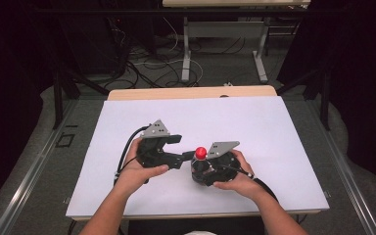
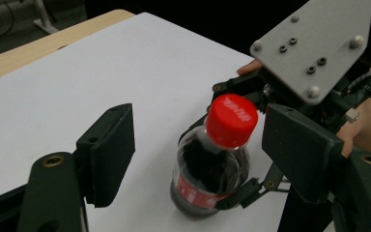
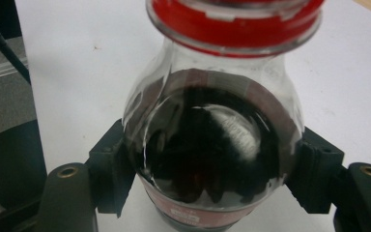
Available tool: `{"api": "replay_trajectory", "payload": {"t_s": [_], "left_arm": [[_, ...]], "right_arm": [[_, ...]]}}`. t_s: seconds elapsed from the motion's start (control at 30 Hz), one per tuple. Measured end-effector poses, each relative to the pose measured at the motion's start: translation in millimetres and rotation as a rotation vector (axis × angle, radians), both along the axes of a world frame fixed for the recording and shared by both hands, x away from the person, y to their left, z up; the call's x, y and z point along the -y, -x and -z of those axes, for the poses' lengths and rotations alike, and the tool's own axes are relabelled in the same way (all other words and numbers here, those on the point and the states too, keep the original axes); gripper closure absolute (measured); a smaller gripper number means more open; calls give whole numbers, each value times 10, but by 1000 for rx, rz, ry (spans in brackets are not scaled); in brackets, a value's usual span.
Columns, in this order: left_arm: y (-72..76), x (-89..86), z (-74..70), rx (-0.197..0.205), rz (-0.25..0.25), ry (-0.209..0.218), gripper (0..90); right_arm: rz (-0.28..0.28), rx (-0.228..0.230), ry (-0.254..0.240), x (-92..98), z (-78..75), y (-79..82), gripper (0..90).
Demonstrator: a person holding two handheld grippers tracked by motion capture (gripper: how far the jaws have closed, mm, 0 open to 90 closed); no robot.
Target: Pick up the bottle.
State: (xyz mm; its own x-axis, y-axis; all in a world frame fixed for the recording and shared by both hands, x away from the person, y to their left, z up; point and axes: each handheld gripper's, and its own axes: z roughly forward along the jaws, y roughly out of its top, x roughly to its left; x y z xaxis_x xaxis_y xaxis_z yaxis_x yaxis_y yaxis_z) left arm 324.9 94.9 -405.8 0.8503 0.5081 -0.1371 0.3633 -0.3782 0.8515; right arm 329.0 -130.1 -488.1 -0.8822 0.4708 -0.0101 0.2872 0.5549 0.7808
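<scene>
From the high view I take the bottle [image 1: 200, 164] as my landmark: it stands on the white table sheet [image 1: 274, 137], a little toward my side of the middle. My right gripper [image 1: 199, 171] sits just to the bottle's right with the hand wrapped behind it, and the red cap [image 1: 201, 152] pokes up above it. My left gripper [image 1: 182, 148] lies just left of the bottle, its jaws pointing at the cap.

In the left gripper view, my own two black jaws stand wide apart, one well left of the bottle [image 2: 207, 169], the other just right of the cap [image 2: 231, 120]; neither touches it. The cap sits between them but nearer the right jaw. Behind the bottle I see the right gripper [image 2: 232, 191] hugging its lower body, with the grey plate [image 2: 314, 46] above.

In the right gripper view, the bottle [image 3: 207, 145] of dark drink sits squarely between my jaws, both pads pressed against its sides just above the red label, so this gripper is clamped on the body. The cap [image 3: 236, 21] is at the top edge.

I judge the step in hand is bracing the bottle while the left gripper lines up on the cap. Next I should centre the left jaws round the cap, close on it firmly, and twist while the right holds steady.
</scene>
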Motion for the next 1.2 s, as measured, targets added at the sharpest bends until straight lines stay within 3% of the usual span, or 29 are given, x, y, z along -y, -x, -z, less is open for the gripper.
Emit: {"api": "replay_trajectory", "payload": {"t_s": [0.3,0.43,0.53,0.67,0.73,0.83,1.07,1.2], "left_arm": [[1,164,5,-38,51,-49,358],[-11,203,21,-32,48,-42,393],[-25,251,24,-64,68,-54,424],[-33,290,32,-77,90,-63,486],[-21,341,49,-57,92,-75,510],[-22,353,48,-68,109,-85,552],[-17,370,61,-70,105,-77,602],[-8,365,52,-76,78,-87,608]], "right_arm": [[-22,8,-6,-43,17,27,297],[-27,3,-7,-50,14,42,297],[-52,2,-12,-53,12,37,297],[-62,-6,-22,-55,2,56,297],[-65,-9,-27,-55,-3,61,297],[-76,-13,-29,-54,-1,61,297],[-79,-15,-28,-57,10,61,297],[-70,-16,-32,-65,16,69,297]]}}
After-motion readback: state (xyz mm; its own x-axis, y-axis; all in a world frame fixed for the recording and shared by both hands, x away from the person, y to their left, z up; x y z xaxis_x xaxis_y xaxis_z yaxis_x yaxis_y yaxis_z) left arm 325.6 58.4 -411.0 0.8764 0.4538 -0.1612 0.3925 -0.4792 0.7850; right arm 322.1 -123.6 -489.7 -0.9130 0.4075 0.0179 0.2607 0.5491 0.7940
